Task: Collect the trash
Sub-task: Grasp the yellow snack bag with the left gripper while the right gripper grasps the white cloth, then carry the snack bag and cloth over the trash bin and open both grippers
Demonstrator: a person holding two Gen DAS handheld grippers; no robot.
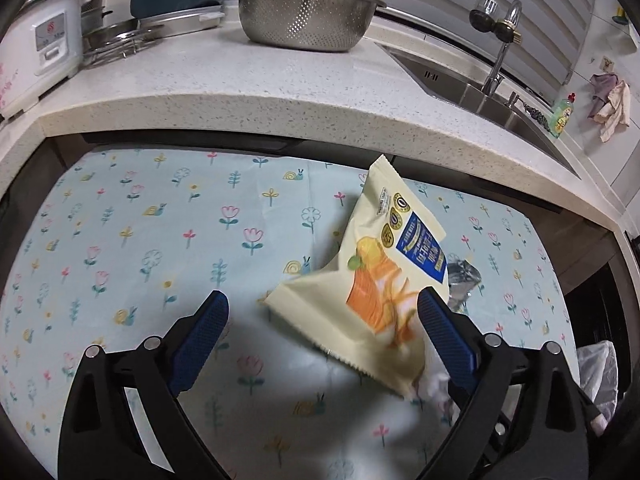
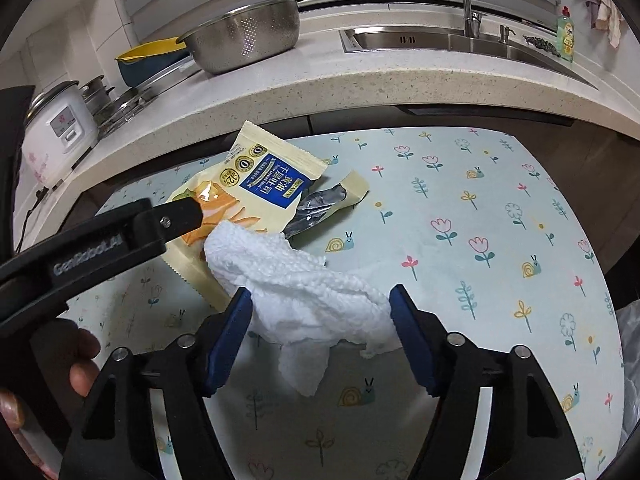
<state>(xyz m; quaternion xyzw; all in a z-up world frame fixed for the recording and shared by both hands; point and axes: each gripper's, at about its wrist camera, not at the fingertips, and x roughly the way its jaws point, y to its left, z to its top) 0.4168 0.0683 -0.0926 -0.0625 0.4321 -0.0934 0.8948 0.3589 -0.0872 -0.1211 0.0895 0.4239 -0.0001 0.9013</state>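
Two pieces of trash lie on the floral tablecloth (image 2: 460, 208) below the speckled counter (image 2: 360, 76): a cream snack wrapper (image 2: 256, 176) at centre left of the right wrist view, with its silver inner lining (image 2: 316, 204) showing at the torn end, and a crumpled white paper towel (image 2: 304, 292) lying just below it and overlapping its lower edge. The step in hand is judged to be the pick-up of both items at once. The right gripper (image 2: 320, 312) straddles the paper towel in the lower centre of its frame; its jaws are partly open, and the towel fills the gap between them, reaching both blue pads, though a firm pinch cannot be confirmed. The left gripper (image 1: 324, 308) stands wide open and holds nothing; in its own view the wrapper sits at centre right, its lower corner lying against the right-hand pad, with the left-hand pad well clear. A clear plastic bag (image 1: 596, 376) shows at the lower right edge of the left wrist view, probably the receptacle. Next move, as judged: the right gripper closes fully on the towel, while the left shifts towards the right of its frame to centre the wrapper before closing.
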